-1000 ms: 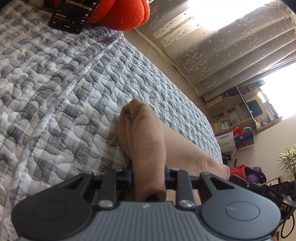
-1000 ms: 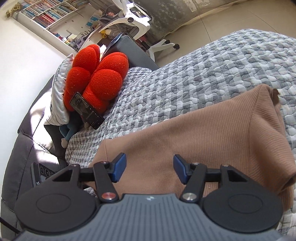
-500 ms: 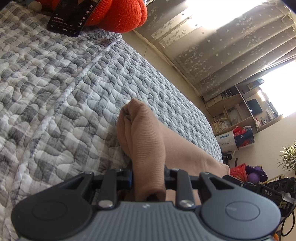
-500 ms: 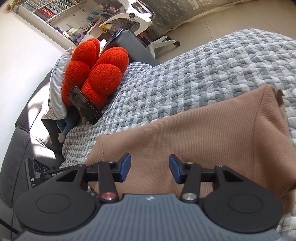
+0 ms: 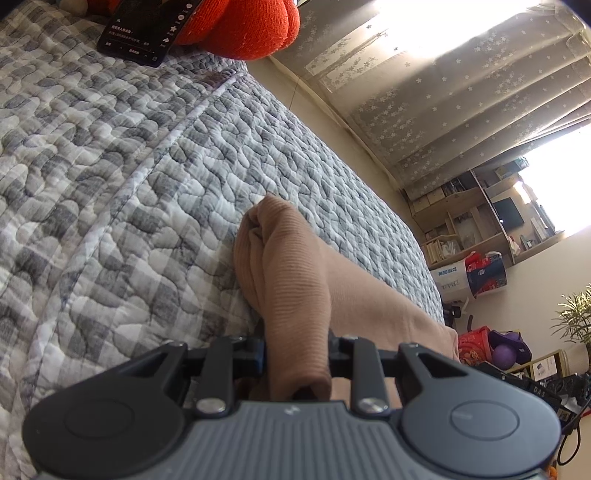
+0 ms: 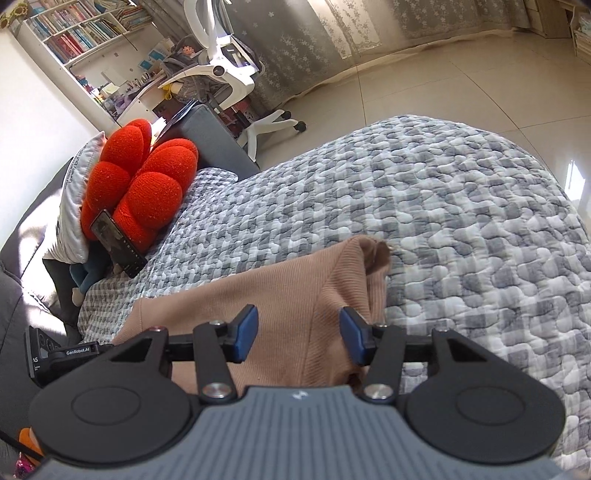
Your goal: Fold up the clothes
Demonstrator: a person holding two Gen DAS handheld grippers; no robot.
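1. The left gripper [image 5: 297, 356] is clamped on a bunched ridge of the tan ribbed garment [image 5: 295, 280], which fills the lower centre of the left wrist view. The fabric runs from between the fingers up towards mid-frame.
2. The right gripper [image 6: 298, 334] stands wide apart, holding nothing, low in its frame and above the garment [image 6: 266, 314] spread on the grey quilted cover [image 6: 424, 206].
3. Risk: the pinch takes several layers, so a pull may drag the whole piece across the quilt rather than turn one edge, because nothing pins the other side.
4. Risk: the thick wad can slip out of the fingers and drop crooked.
5. Risk: the right gripper, if it closes here, may catch only the top layer.
6. In the right wrist view the garment's long axis runs from lower left towards its rumpled end [image 6: 376, 254] right of centre. In the left view the ridge points up the frame, towards the phone [image 5: 144, 33] by the red cushion [image 5: 240, 26].
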